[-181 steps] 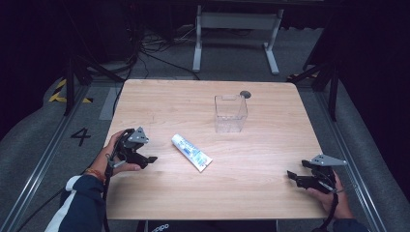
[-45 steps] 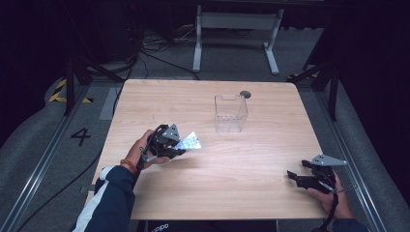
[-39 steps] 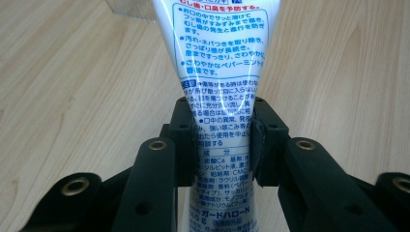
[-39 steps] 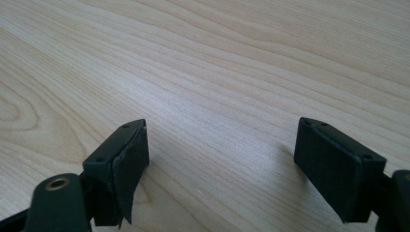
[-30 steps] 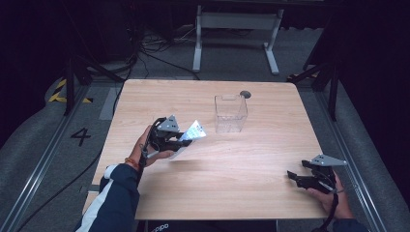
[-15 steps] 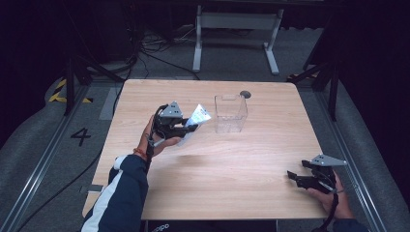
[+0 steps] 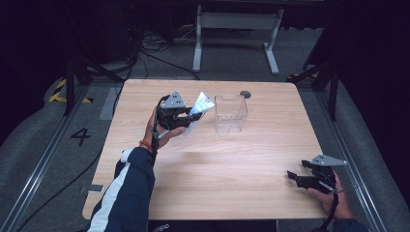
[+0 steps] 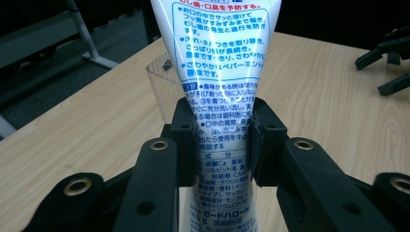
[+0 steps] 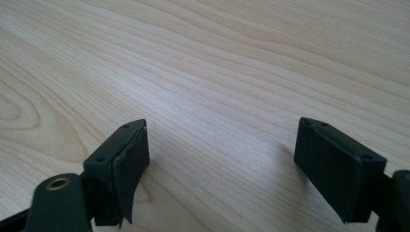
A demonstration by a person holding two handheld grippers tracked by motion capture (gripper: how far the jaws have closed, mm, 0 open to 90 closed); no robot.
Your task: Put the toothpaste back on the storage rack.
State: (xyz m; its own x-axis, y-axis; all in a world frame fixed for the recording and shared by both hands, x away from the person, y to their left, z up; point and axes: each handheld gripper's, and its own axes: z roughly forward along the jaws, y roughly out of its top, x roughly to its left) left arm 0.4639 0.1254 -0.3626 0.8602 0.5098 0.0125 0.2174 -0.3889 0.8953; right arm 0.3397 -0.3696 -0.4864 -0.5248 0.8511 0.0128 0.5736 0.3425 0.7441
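My left gripper [image 7: 189, 114] is shut on a white toothpaste tube [image 7: 199, 108] with blue print and holds it in the air, left of a clear plastic cup [image 7: 231, 113]. In the left gripper view the tube [image 8: 218, 63] stands upright between the two pads [image 8: 184, 140], flat crimped end up, with the clear cup [image 8: 162, 87] just behind it. My right gripper [image 7: 296, 178] rests low at the table's front right corner. In the right gripper view its jaws stand wide apart over bare wood, nothing between them [image 9: 220, 159].
The wooden table [image 7: 212, 174] carries a small dark round disc [image 7: 245, 94] behind the cup. A metal stand [image 7: 237, 24] and cables lie on the floor beyond the far edge. A floor rail runs along each side.
My left gripper has lifted the tube off the table and carried it up and to the right, toward the clear cup. The right gripper has kept still.
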